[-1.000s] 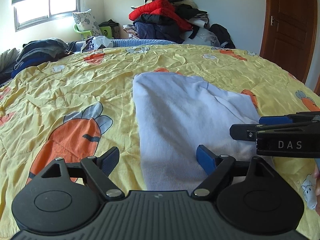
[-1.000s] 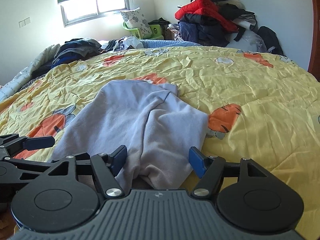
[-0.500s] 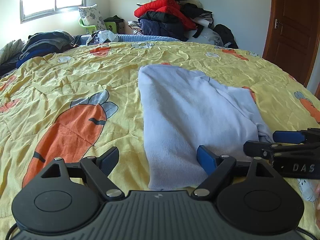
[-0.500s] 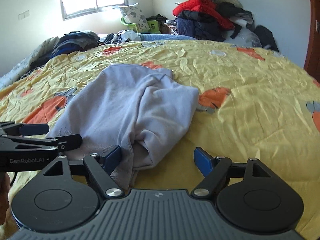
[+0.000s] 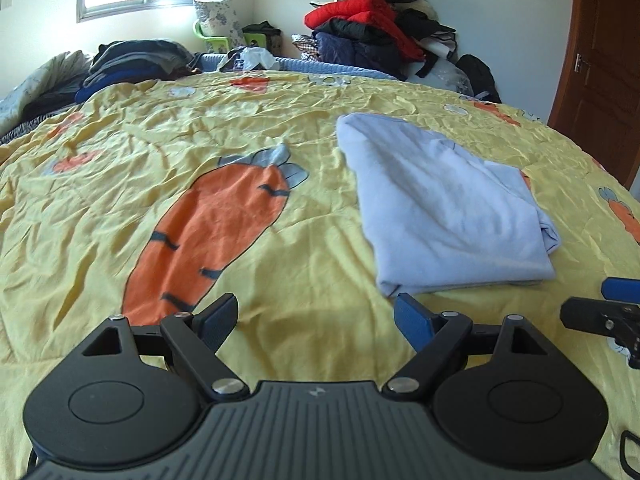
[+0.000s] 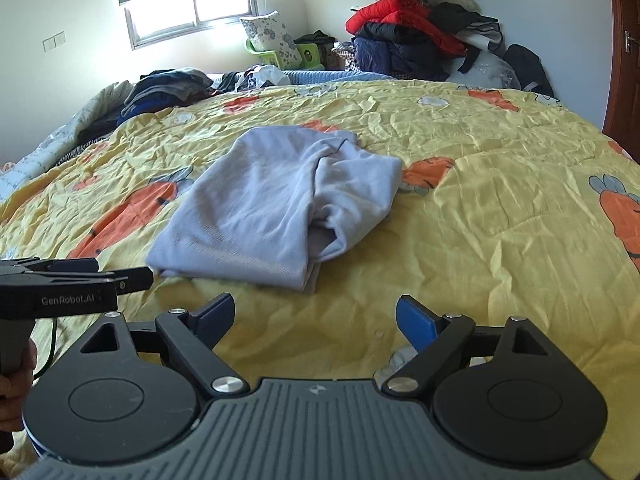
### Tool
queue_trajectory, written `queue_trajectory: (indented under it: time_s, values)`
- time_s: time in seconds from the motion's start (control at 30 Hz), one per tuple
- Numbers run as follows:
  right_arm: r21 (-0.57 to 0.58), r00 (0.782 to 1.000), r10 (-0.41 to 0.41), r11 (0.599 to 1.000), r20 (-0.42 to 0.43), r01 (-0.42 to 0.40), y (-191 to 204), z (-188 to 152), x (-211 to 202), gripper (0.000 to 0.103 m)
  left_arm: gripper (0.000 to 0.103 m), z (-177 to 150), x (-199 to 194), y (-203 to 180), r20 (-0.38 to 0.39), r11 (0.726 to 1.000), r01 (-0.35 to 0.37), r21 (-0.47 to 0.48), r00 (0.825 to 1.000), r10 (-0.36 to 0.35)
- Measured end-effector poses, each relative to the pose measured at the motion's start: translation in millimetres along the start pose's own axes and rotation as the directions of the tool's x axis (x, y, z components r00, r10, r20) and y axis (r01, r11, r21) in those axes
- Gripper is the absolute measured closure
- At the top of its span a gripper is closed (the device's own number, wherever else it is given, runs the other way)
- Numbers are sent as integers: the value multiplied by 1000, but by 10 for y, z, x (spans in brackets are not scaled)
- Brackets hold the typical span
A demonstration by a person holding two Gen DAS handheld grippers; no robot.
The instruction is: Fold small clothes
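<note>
A pale blue garment [image 5: 448, 208] lies folded over on the yellow carrot-print bedspread [image 5: 120, 184]. In the left wrist view my left gripper [image 5: 316, 318] is open over bare bedspread, just short of the garment's near left corner. The right gripper's fingertips [image 5: 600, 312] show at the far right edge, apart from the cloth. In the right wrist view the garment [image 6: 272, 212] lies ahead and left; my right gripper [image 6: 314, 318] has its jaws opening with nothing between them, only bedspread. The left gripper [image 6: 120, 276] reaches in from the left, its tip near the garment's near left corner.
A heap of red and dark clothes [image 5: 380, 36] is stacked at the far wall. Dark folded clothes [image 5: 132, 64] lie at the far left of the bed. A brown door [image 5: 604, 80] stands at the right. A hand [image 6: 16, 384] holds the left gripper's handle.
Both grippers pulled back off the garment toward the bed's near side. The right gripper's jaws spread wider and let the cloth go; the garment now lies free and folded.
</note>
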State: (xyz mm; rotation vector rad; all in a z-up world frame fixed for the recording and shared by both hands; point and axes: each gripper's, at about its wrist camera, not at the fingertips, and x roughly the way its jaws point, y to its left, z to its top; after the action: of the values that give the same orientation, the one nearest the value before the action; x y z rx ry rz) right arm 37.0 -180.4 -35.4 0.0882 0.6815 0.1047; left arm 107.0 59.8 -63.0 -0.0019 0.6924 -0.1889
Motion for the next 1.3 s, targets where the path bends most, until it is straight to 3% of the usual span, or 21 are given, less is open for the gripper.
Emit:
queue_trajectory:
  time_s: [0.2,0.4,0.53,0.83,1.3]
  values:
    - [-8,999,15,1000,-28,-16,177,-108,-77,14,17,-101,-72,58,-2,1000,-23,0,1000,23]
    - [-19,999,-23,1000,-41,22,273,-204,28,12,17,-176,-95,30,2,999,-34,14,999,34]
    - [-19,999,-42,999,-31,41,254,-253,65,11,8,-233,-103,-9,16,999,-41,22,999,41]
    - [-38,995,-102,994,7,102,199,-271,115,10,0,-271,-86,-29,21,998,-63,24,998,62]
    - [-71,992,-127,989,20,128,247,-322,187,3,0,-288,-82,-50,26,997,-75,25,997,74]
